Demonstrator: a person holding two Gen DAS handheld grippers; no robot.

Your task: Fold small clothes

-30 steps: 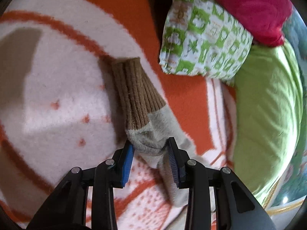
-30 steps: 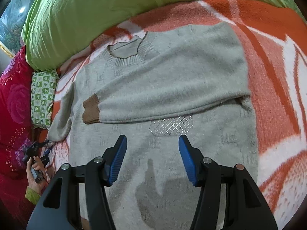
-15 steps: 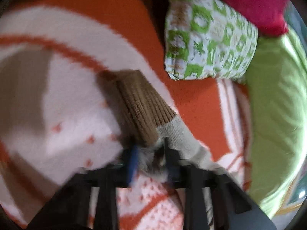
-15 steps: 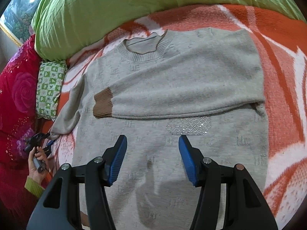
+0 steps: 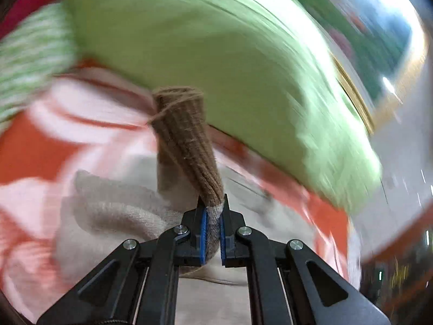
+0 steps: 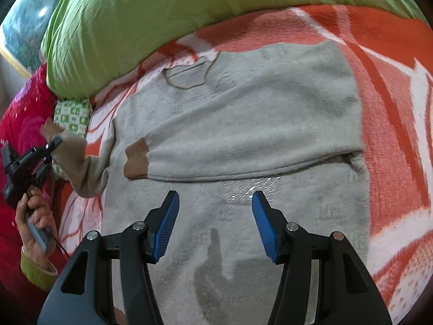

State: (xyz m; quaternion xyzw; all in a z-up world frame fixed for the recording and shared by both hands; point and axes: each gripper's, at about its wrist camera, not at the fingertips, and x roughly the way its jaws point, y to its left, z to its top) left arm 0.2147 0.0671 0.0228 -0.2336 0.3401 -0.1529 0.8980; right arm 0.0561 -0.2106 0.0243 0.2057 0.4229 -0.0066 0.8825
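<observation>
Clamped tight, the left gripper (image 5: pixel 213 218) pinches the grey sleeve (image 5: pixel 215 216) just below its brown cuff (image 5: pixel 186 140); the cuff stands up toward twelve o'clock from the blue pads (image 5: pixel 203 233), lifted off the bed; that view is badly smeared, so the ground behind it is probably the orange and white blanket (image 5: pixel 40 149) and the green duvet (image 5: pixel 216 54); from the right wrist view the same gripper (image 6: pixel 55 143) shows at nine o'clock, held in a hand (image 6: pixel 35 216), with the sleeve (image 6: pixel 78 159) hanging from it down to the sweater's shoulder; a green patterned pillow (image 6: pixel 71 113) lies just behind it at ten o'clock, beside a red cover (image 6: pixel 24 124); the grey sweater (image 6: pixel 243 140) lies flat in the middle of the blanket (image 6: pixel 392 108), neck (image 6: pixel 186 74) toward eleven o'clock under the edge of the duvet (image 6: pixel 162 13); its other sleeve (image 6: pixel 243 159) is folded across the chest, brown cuff (image 6: pixel 136 161) pointing to nine o'clock; a sparkly patch (image 6: pixel 251 187) sits just below that fold; the right gripper (image 6: pixel 215 226) hovers at six o'clock above the lower body of the sweater, blue pads (image 6: pixel 167 227) spread wide apart and holding nothing; its shadow falls on the knit between them.
</observation>
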